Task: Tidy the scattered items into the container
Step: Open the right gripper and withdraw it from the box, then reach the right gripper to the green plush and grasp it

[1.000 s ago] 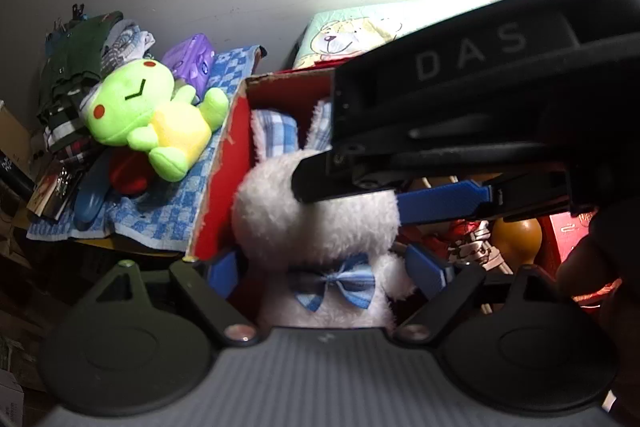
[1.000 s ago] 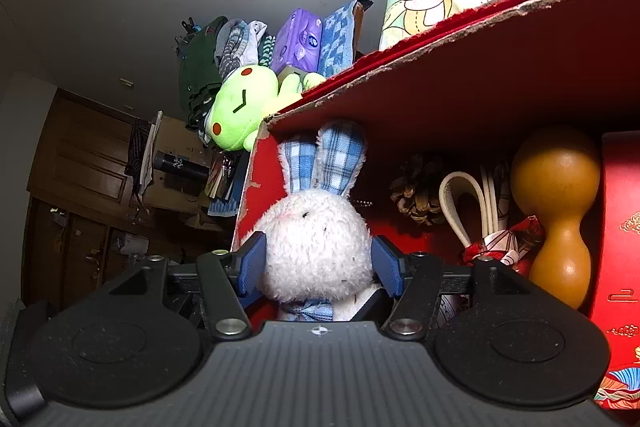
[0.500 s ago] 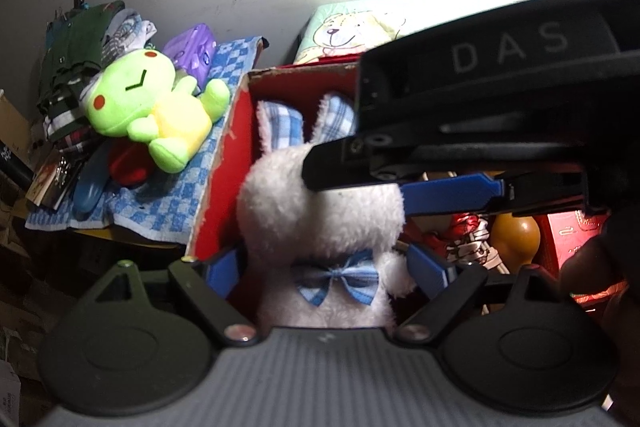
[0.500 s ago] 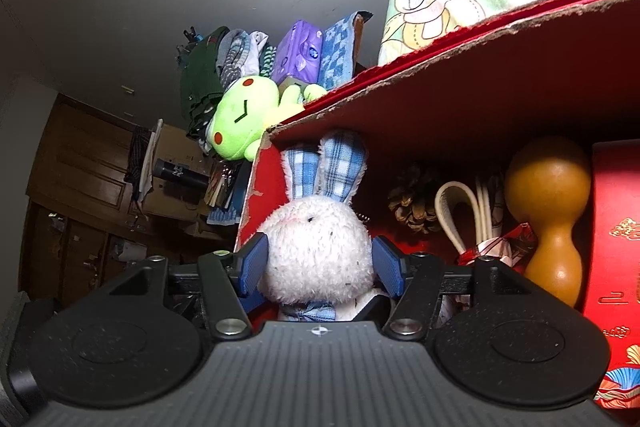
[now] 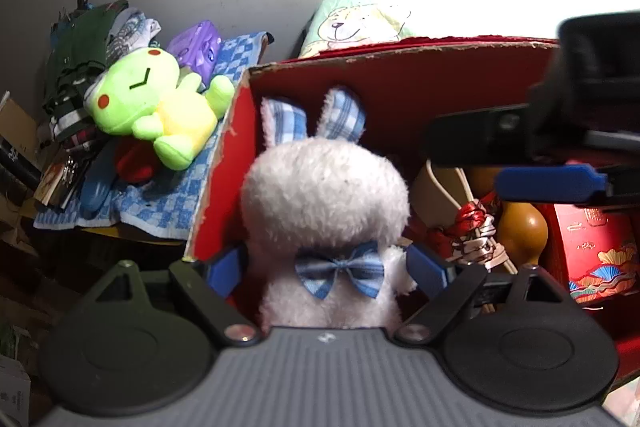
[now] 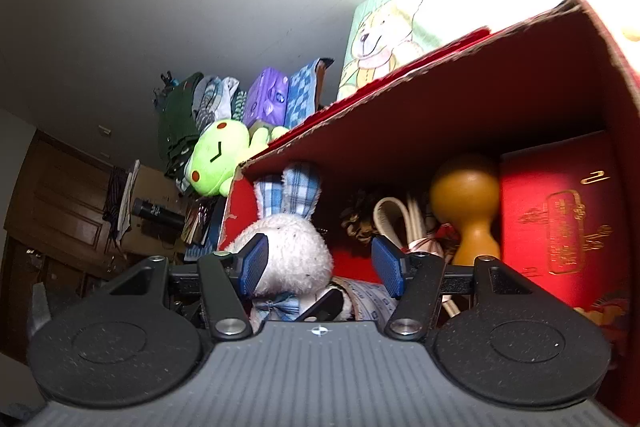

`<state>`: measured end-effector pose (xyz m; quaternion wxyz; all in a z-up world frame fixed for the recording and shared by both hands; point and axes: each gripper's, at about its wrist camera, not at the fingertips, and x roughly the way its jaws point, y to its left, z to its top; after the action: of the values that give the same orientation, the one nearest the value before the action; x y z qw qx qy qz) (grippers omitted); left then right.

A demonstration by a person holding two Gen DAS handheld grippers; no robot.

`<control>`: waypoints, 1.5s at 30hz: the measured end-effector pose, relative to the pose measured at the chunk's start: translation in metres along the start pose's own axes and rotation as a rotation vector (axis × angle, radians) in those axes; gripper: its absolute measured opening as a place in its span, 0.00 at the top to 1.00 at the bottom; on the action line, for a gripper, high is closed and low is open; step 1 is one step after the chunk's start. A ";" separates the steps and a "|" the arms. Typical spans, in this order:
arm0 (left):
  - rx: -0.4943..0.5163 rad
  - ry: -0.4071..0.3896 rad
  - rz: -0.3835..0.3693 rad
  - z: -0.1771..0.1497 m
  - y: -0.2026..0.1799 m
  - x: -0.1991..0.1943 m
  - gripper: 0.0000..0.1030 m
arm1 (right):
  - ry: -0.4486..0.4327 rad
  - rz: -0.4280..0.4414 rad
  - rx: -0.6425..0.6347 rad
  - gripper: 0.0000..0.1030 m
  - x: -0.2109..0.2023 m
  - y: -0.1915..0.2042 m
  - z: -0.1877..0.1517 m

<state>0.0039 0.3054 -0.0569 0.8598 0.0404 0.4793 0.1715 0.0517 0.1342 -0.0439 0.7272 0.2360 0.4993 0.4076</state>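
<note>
A white plush bunny (image 5: 324,195) with blue plaid ears and a bow tie stands upright in the left end of the red cardboard box (image 5: 400,79). My left gripper (image 5: 325,267) is open, its blue pads flanking the bunny's body without squeezing it. In the right wrist view the bunny (image 6: 296,251) sits by the left pad of my right gripper (image 6: 320,263), which is open, with a clear gap to its right pad. From the left wrist view, the right gripper (image 5: 468,163) hangs over the box's right half.
Inside the box are an orange gourd (image 6: 466,203), a red gift box (image 6: 560,219), cream cords (image 6: 392,219) and a pine cone (image 6: 356,223). A green frog plush (image 5: 148,99) lies on a blue checked cloth (image 5: 160,203) left of the box. A bear-print pack (image 5: 360,23) stands behind.
My right gripper has slid to the right, off the bunny's head, and no longer covers it in the left wrist view. The left gripper and the bunny stay put.
</note>
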 end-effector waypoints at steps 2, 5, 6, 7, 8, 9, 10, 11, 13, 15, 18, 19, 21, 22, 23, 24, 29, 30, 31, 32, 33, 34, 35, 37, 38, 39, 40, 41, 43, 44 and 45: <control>-0.007 0.009 -0.004 0.000 0.001 -0.001 0.14 | -0.019 -0.007 0.004 0.40 -0.007 -0.002 -0.002; -0.012 0.017 -0.007 0.000 0.002 -0.005 0.14 | -0.042 -0.021 0.007 0.40 -0.015 -0.004 -0.005; -0.014 0.017 -0.008 0.000 0.002 -0.007 0.14 | -0.047 -0.026 0.006 0.40 -0.017 -0.004 -0.005; -0.016 0.019 -0.013 -0.001 0.002 -0.008 0.14 | -0.050 -0.029 0.004 0.40 -0.019 -0.005 -0.006; -0.019 0.021 -0.019 -0.001 0.002 -0.010 0.13 | -0.054 -0.034 0.002 0.40 -0.021 -0.005 -0.007; -0.021 0.024 -0.025 -0.001 0.002 -0.011 0.13 | -0.056 -0.038 -0.001 0.40 -0.022 -0.005 -0.008; -0.023 0.028 -0.031 -0.001 0.002 -0.013 0.13 | -0.059 -0.042 -0.005 0.40 -0.024 -0.005 -0.010; -0.023 0.031 -0.036 -0.002 0.001 -0.014 0.12 | -0.062 -0.044 -0.012 0.40 -0.026 -0.004 -0.011; -0.024 0.038 -0.047 -0.003 0.000 -0.015 0.11 | -0.069 -0.046 -0.027 0.40 -0.029 -0.003 -0.014; -0.025 0.046 -0.059 -0.004 -0.002 -0.017 0.09 | -0.077 -0.045 -0.047 0.40 -0.033 -0.001 -0.019; -0.029 0.065 -0.077 -0.005 -0.006 -0.019 0.07 | -0.094 -0.052 -0.074 0.40 -0.040 0.000 -0.023; -0.030 0.068 -0.079 -0.005 -0.007 -0.020 0.07 | -0.099 -0.049 -0.083 0.40 -0.043 0.001 -0.024; -0.035 0.068 -0.077 -0.005 -0.009 -0.024 0.07 | -0.103 -0.043 -0.095 0.40 -0.048 0.000 -0.025; -0.039 0.064 -0.077 -0.005 -0.010 -0.027 0.06 | -0.105 -0.039 -0.099 0.40 -0.051 -0.001 -0.025; -0.042 0.058 -0.079 -0.005 -0.012 -0.032 0.06 | -0.111 -0.032 -0.102 0.40 -0.055 -0.003 -0.025; -0.045 0.048 -0.082 -0.005 -0.014 -0.037 0.06 | -0.116 -0.024 -0.104 0.40 -0.059 -0.004 -0.025; -0.013 -0.029 -0.104 -0.006 -0.035 -0.073 0.05 | -0.148 0.030 -0.086 0.40 -0.088 -0.017 -0.024; -0.006 -0.049 -0.114 -0.007 -0.040 -0.081 0.05 | -0.153 0.041 -0.081 0.40 -0.097 -0.021 -0.024; -0.002 -0.065 -0.130 -0.008 -0.045 -0.088 0.05 | -0.160 0.050 -0.076 0.40 -0.105 -0.026 -0.024; 0.001 -0.080 -0.154 -0.008 -0.052 -0.095 0.05 | -0.170 0.059 -0.070 0.40 -0.115 -0.031 -0.025; 0.003 -0.091 -0.183 -0.009 -0.059 -0.102 0.05 | -0.181 0.066 -0.064 0.40 -0.125 -0.036 -0.025; 0.006 -0.099 -0.214 -0.010 -0.066 -0.108 0.05 | -0.194 0.068 -0.056 0.40 -0.135 -0.041 -0.026; 0.012 -0.108 -0.246 -0.010 -0.075 -0.113 0.05 | -0.209 0.066 -0.047 0.40 -0.147 -0.048 -0.027; 0.025 -0.126 -0.298 -0.012 -0.093 -0.123 0.05 | -0.234 0.049 -0.037 0.40 -0.168 -0.061 -0.029; 0.031 -0.135 -0.319 -0.013 -0.103 -0.127 0.05 | -0.247 0.031 -0.032 0.40 -0.180 -0.068 -0.030; 0.037 -0.141 -0.334 -0.013 -0.113 -0.131 0.04 | -0.260 0.012 -0.023 0.40 -0.191 -0.076 -0.031; 0.045 -0.147 -0.350 -0.013 -0.124 -0.134 0.04 | -0.271 -0.002 -0.013 0.40 -0.200 -0.083 -0.032; 0.055 -0.151 -0.367 -0.013 -0.136 -0.137 0.04 | -0.284 -0.017 0.005 0.40 -0.210 -0.092 -0.034; 0.078 -0.152 -0.399 -0.013 -0.159 -0.142 0.04 | -0.306 -0.043 0.036 0.40 -0.229 -0.109 -0.037; 0.090 -0.154 -0.410 -0.013 -0.171 -0.144 0.03 | -0.317 -0.058 0.047 0.40 -0.239 -0.117 -0.038; 0.099 -0.157 -0.417 -0.013 -0.181 -0.146 0.03 | -0.327 -0.072 0.055 0.40 -0.247 -0.124 -0.039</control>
<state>-0.0314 0.0853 0.0122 0.9083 -0.0041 0.4167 -0.0372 0.0179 -0.1417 -0.0201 0.8063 0.3007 0.3934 0.3236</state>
